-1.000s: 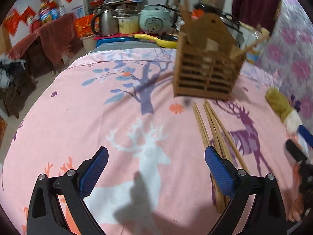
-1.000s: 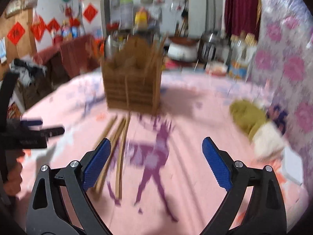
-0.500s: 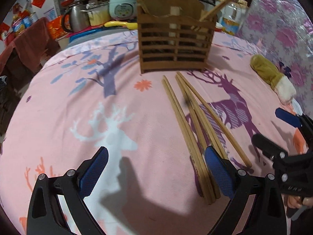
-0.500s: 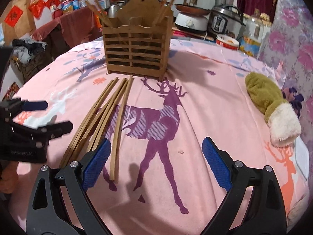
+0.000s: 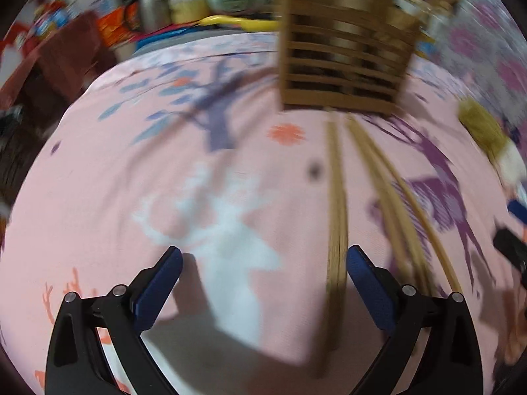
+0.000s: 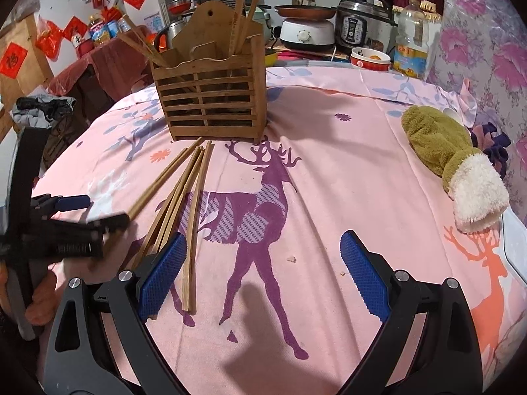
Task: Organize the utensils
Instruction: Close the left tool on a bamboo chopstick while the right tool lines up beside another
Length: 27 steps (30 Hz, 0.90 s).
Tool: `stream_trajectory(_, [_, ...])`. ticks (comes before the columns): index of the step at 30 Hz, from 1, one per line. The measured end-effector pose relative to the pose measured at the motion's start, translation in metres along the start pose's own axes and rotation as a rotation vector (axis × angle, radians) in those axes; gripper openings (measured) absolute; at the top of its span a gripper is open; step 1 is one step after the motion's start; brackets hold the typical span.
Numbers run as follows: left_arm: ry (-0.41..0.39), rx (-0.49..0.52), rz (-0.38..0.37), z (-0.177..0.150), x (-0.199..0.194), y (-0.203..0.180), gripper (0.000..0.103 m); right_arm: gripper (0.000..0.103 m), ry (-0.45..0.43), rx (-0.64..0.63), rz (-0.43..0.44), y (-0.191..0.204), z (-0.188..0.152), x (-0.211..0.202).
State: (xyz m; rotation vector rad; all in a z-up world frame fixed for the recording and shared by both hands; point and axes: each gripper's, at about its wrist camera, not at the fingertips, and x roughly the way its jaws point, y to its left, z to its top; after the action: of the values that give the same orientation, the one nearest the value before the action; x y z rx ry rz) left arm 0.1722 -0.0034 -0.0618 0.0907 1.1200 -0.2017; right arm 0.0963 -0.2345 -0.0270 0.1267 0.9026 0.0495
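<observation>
We are looking at a slatted wooden holder [image 6: 212, 98] standing upright near the far side of the table, its tall back board rising behind its compartments. Several chopsticks are leaning out of it, some to the left, some poking up on the right. In the left wrist view the holder [image 5: 344, 62] is showing blurred.

The tablecloth [image 6: 346, 181] is covering the table in pink, printed with deer and trees. A green and white plush mitten [image 6: 451, 161] is lying near its right edge. Behind the table, a rice cooker [image 6: 362, 29], a bottle of oil [image 6: 411, 46], a bowl [image 6: 370, 59] and red paper decorations are crowding the room.

The loose chopsticks [image 6: 184, 197] are lying flat on the cloth just in front of the holder, fanned out, plain light brown wood.

We are holding the left gripper [image 5: 263, 283] with its blue pads wide apart, low over the cloth, one pair of chopsticks [image 5: 336, 217] lying just inside the right pad. We are holding the right gripper [image 6: 263, 279] spread apart too, empty above the purple deer, its left pad over the near ends of the chopsticks.
</observation>
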Motion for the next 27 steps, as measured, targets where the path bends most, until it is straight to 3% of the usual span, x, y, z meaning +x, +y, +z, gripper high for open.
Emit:
stream_trajectory(4, [-0.009,-0.034,-0.042,0.001,-0.008,0.009,0.097,0.091,-0.004,0.007,0.007,-0.001,0.001,-0.001])
stream_trajectory(8, [-0.021,0.003,-0.02,-0.001,-0.013,0.002,0.097,0.091,0.005,0.008,0.012,-0.001,0.0,0.001])
stream_trajectory(14, [-0.006,-0.049,-0.016,0.0,-0.01,0.014,0.097,0.091,0.008,0.02,0.021,-0.003,0.0,0.001])
stream_trajectory(24, [0.01,-0.027,0.025,0.001,-0.001,0.013,0.098,0.091,0.012,0.017,0.017,-0.002,0.0,0.002])
stream_trajectory(27, [0.014,-0.057,0.034,0.0,-0.003,0.027,0.092,0.091,0.011,0.031,0.015,-0.005,-0.002,0.001])
